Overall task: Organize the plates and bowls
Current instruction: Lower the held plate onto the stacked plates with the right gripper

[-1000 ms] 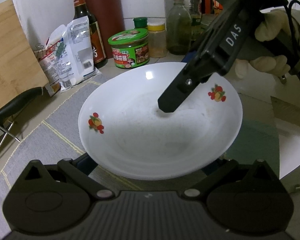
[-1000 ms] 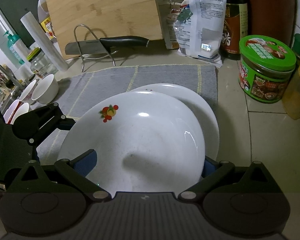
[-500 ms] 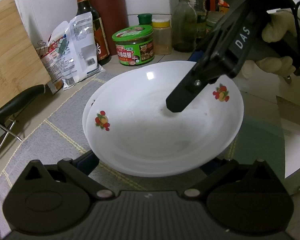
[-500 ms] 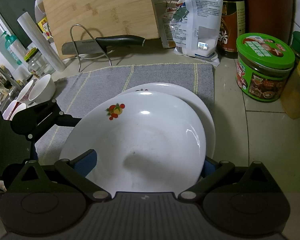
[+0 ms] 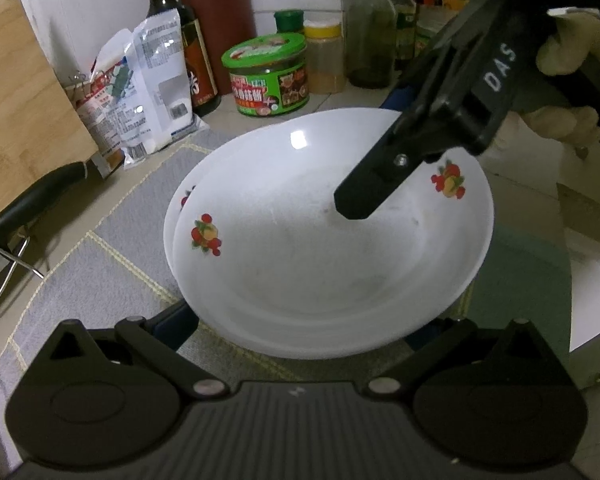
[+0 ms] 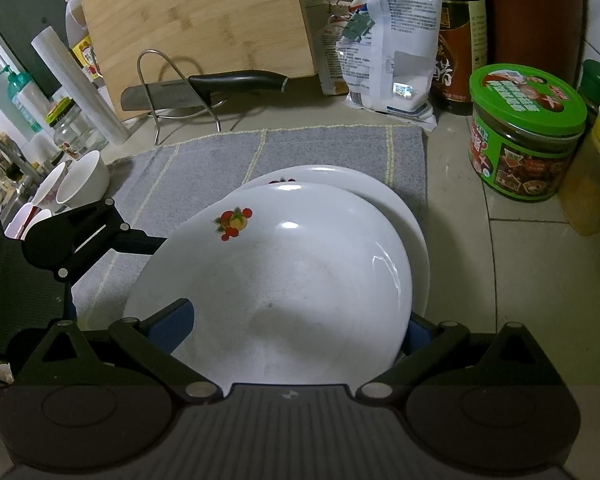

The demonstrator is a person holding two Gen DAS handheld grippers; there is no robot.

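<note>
Both claws carry one fruit-print plate: my right gripper pinches its rim nearest me, and my left gripper clamps the opposite rim, I judge, keeping it level above the lower plate on the grey mat.

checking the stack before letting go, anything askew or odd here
Yes: the upper white fruit-print plate sits off-centre on the lower white plate, whose rim shows as a crescent along one side. No chips or spills are visible.
</note>
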